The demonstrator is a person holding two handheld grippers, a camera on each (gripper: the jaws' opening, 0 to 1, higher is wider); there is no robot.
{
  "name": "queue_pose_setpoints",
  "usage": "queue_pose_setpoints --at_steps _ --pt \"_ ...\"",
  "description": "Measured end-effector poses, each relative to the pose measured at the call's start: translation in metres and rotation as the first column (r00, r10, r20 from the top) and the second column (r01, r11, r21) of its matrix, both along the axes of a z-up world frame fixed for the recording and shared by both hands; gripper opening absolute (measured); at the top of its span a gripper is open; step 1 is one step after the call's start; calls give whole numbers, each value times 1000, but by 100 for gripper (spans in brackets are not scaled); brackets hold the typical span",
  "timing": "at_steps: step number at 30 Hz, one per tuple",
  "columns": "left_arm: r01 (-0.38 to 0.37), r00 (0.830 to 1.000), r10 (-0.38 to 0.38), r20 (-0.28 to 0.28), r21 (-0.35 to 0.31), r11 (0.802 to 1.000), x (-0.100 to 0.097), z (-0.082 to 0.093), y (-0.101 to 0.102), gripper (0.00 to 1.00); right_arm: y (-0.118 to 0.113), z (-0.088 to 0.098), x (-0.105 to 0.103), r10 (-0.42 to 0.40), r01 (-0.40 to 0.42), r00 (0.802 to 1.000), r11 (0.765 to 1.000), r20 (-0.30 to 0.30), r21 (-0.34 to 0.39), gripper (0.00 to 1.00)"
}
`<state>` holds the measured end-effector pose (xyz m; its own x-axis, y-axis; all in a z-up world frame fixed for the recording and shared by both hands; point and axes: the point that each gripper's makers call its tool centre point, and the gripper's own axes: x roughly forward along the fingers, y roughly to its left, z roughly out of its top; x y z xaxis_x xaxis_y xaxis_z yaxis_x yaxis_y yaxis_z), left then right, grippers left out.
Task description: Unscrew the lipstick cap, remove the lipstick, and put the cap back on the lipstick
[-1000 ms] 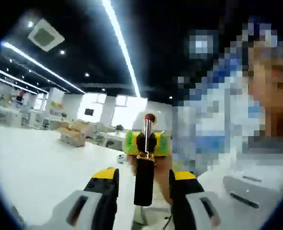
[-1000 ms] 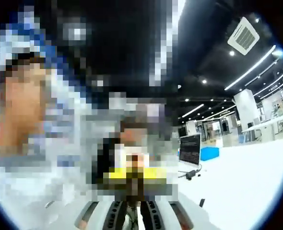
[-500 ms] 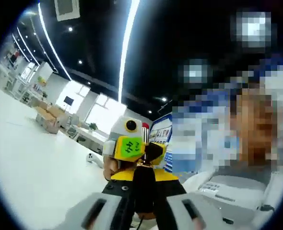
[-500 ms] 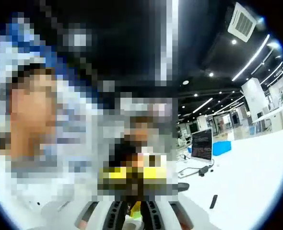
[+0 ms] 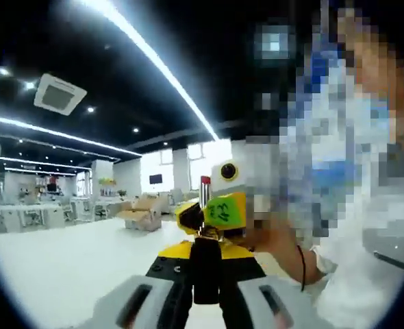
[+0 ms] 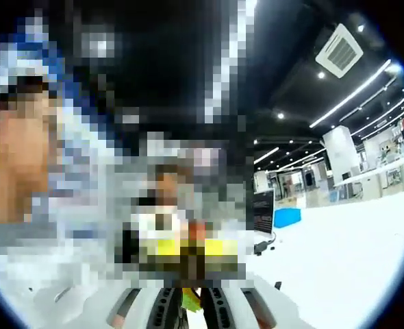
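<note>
A black lipstick tube [image 5: 205, 277] stands between the jaws of my left gripper [image 5: 205, 264], which is shut on its base. Above the tube there is a gold ring, and the red lipstick tip [image 5: 205, 181] pokes up past it. My right gripper [image 5: 212, 212], yellow with a green sticker, comes in from beyond and clamps the lipstick near the ring. A hand [image 5: 274, 236] holds that gripper. In the right gripper view my right gripper [image 6: 192, 301] has its jaws drawn close together on something small, and a blurred yellow shape sits just beyond them.
A white table [image 5: 58, 267] stretches out below, with an office hall and sofas [image 5: 144, 212] far behind. In the right gripper view a monitor [image 6: 263, 212], a blue box [image 6: 286, 218] and a small dark object [image 6: 277, 286] are on the white table [image 6: 339, 267].
A second ago my left gripper stood open around the black tube; it has since shut on it. Both views have rolled and tilted with the hands. The right gripper keeps its hold.
</note>
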<state>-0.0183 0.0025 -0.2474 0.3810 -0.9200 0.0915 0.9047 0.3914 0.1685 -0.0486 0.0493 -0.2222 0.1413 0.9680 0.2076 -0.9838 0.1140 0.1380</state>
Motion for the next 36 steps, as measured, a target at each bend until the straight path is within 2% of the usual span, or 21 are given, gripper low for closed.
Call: queue_pose_setpoints --at_steps 3,7,11,12,14,15,16,17,18,19,21,23,25,27,28,29,30,32,34,36 --pt "-123 988 116 105 61 990 9 -2 3 13 -3 -1 10 -42 42 999 999 14 -16 6" --pt "-226 964 190 188 197 954 19 -18 2 15 -6 -8 22 -87 89 996 994 33 -69 6" --pt "-245 961 203 190 239 940 21 -25 2 16 -7 -13 28 -113 122 991 984 75 -126 6" --pt "-240 963 198 185 241 940 21 -26 2 16 -8 -13 28 -119 130 989 982 90 -136 6" --pt "-197 976 169 138 224 954 18 -26 1 17 -10 -11 27 -116 132 986 980 116 -147 6" --pt "-116 993 106 61 189 975 11 -25 0 19 -12 -9 26 -110 127 986 981 122 -146 6" --pt "-36 999 39 -14 147 988 5 -24 -1 21 -13 -8 24 -104 122 986 982 128 -145 6" --pt "37 997 -28 -77 117 992 -1 -24 -2 26 -13 -5 20 -76 91 990 987 121 -131 6" --pt "117 983 -103 -151 90 989 -9 -26 -3 31 -12 -1 9 -3 13 996 994 95 -107 6" --pt "198 959 -184 -216 48 979 -19 -26 -4 36 -11 0 2 54 -48 996 994 67 -94 6" --pt "324 897 -333 -292 -78 943 -35 -17 -6 38 -11 5 -6 109 -107 993 993 40 -53 6" --pt "432 816 -467 -340 -179 884 -53 -7 -8 32 -9 7 -19 190 -189 982 982 19 -28 6" --pt "462 777 -520 -355 -239 854 -58 -2 -11 30 -4 6 -31 239 -239 971 971 21 -30 6" --pt "465 771 -520 -367 -234 854 -56 -6 -13 26 1 3 -39 269 -268 963 963 24 -32 6" --pt "481 744 -540 -394 -246 842 -61 -8 -14 23 3 1 -39 259 -258 965 965 32 -42 6" --pt "492 735 -552 -394 -252 834 -63 -8 -14 16 6 -4 -38 254 -252 967 966 31 -64 6" --pt "495 733 -555 -393 -251 832 -64 -9 -14 15 7 -7 -38 247 -245 969 967 24 -67 6" --pt "461 754 -521 -400 -242 854 -61 -10 -19 14 8 -6 -35 236 -235 972 970 10 -56 6" --pt "389 826 -428 -367 -180 904 -47 -15 -19 14 8 -9 -26 174 -171 984 982 27 -78 6" --pt "280 912 -288 -292 -70 957 -30 -22 -18 14 8 -13 -14 104 -99 994 989 41 -109 6"
